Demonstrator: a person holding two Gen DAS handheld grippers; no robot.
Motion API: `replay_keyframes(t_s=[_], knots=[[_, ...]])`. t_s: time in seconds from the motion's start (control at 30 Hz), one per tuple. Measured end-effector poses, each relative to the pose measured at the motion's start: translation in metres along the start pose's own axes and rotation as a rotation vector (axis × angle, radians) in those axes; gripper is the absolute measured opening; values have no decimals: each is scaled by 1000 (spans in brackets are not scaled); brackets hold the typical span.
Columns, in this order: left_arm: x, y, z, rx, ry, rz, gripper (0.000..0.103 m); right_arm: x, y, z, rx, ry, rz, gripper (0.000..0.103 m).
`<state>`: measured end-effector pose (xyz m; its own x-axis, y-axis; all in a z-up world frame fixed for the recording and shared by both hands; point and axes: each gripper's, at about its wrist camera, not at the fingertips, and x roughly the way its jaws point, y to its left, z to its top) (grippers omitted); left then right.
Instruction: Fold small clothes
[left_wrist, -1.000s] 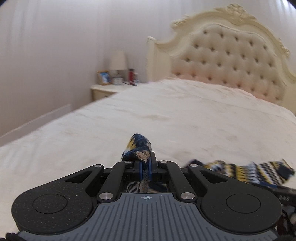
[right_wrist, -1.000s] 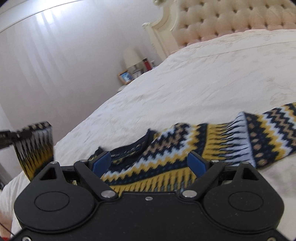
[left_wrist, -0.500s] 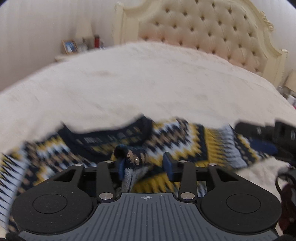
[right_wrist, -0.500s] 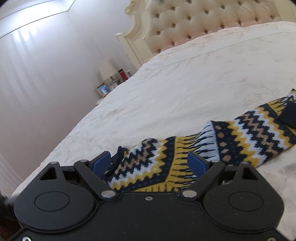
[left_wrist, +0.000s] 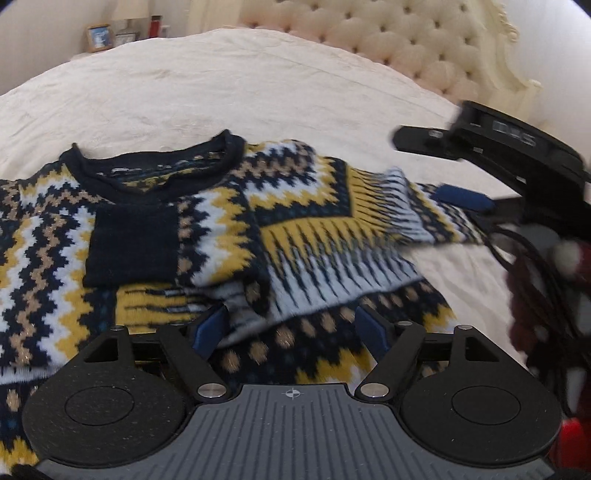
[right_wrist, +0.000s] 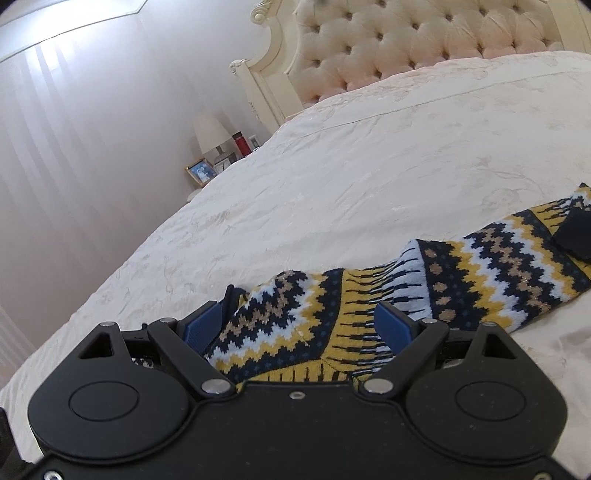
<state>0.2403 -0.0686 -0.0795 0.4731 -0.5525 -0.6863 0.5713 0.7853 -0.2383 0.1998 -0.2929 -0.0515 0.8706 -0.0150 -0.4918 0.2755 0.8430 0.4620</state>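
Knit sweater (left_wrist: 229, 236) (sleeve folded in) leaves bedspread (left_wrist: 221, 85) clear beyond

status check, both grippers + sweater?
Left gripper opening, sleeve cuff dropped across sweater. Right gripper open over other sleeve, not gripping. Bed unobstructed.

The sweater (left_wrist: 229, 236) runs off the left wrist view's left edge, and the gripper body covers its lower part. In the right wrist view its sleeve is cut by the right edge. The right gripper (left_wrist: 491, 162) is blurred (its far finger can't be made out). The nightstand items (right_wrist: 221, 155) are too small to identify fully.
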Motion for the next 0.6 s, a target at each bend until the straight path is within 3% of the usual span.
replay_keyframes(t_s=[0.07, 0.2, 0.37, 0.5, 0.6], knots=[[-10, -4, -3, 20, -15, 5, 75, 1, 4, -2, -29, 10, 4, 91], [-38, 9, -7, -1, -96, 91, 75, 6, 15, -9, -99, 36, 19, 91], [-62, 62, -9, -130, -154, 312, 75, 14, 37, -25, -231, 73, 42, 91], [-57, 108, -12, -243, -109, 475, 75, 20, 56, -40, -336, 92, 62, 91], [-49, 129, -18, -280, -92, 492, 77, 24, 67, -53, -403, 106, 72, 91]])
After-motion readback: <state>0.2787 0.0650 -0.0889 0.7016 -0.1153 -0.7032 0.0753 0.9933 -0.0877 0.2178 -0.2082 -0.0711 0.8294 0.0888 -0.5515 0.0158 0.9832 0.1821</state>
